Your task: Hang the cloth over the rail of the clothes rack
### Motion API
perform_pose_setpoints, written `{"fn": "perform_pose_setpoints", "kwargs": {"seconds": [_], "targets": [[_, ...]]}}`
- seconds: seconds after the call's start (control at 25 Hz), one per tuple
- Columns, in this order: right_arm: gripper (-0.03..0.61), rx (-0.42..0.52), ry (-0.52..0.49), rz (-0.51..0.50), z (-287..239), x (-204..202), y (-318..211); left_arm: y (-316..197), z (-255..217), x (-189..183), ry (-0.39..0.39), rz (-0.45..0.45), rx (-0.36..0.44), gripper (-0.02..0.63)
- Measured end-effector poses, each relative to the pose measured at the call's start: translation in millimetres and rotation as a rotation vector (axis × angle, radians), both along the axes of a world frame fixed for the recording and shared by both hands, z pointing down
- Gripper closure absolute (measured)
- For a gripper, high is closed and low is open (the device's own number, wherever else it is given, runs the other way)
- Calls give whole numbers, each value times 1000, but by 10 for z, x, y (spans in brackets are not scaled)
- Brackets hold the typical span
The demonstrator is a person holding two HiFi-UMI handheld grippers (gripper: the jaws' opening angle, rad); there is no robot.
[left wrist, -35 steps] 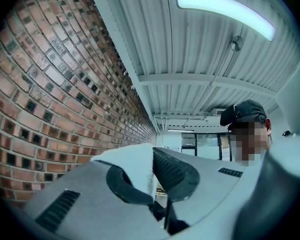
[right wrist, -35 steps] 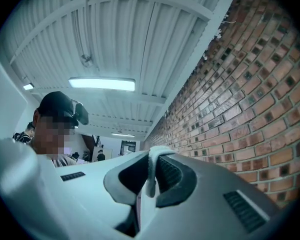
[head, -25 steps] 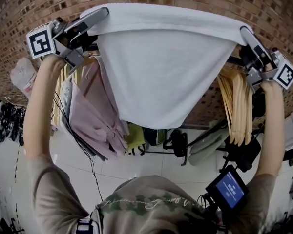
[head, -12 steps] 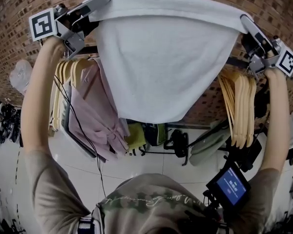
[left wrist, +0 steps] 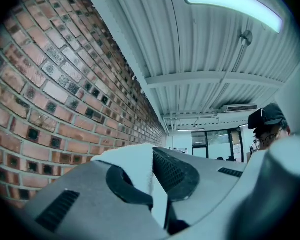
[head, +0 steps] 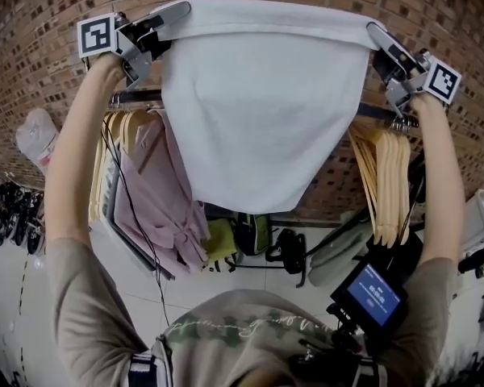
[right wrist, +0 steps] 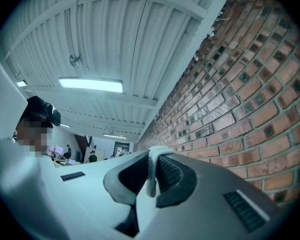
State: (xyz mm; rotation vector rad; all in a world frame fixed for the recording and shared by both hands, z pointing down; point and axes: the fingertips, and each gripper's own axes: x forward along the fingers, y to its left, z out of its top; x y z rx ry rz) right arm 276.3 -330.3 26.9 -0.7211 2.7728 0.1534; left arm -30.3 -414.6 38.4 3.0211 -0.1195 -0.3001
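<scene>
Brick wall (head: 32,31) behind, arms stretched overhead, left gripper (head: 180,9) and right gripper (head: 373,31) fingers clamped on cloth (head: 258,111) corners above rail (head: 133,97)

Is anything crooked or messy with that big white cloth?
Nothing looks wrong. The white cloth hangs smooth, its top corners pinched in the left gripper and right gripper. It just isn't over the rail yet.

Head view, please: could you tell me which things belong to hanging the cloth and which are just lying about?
For the job: white cloth, gripped at its top corners by the left gripper and the right gripper; rack rail.

Just about: wooden hangers, pink garment, blue-screen device, brick wall.
</scene>
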Motion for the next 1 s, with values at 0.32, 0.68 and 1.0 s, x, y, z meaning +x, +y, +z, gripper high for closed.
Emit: {"fn": "perform_pose_setpoints", "kwargs": {"seconds": [0.32,0.68,1.0], "targets": [[560,-9,25,42,-42,33,-235,-314,-30,68,10,-29,-55,598],[560,-20,-21,76,-70,34,-469,-566,-16,1,44,-124,-93,598],[560,-63,-26,75,105,49,-682,-830,263,109,-55,-205,-71,598]]}}
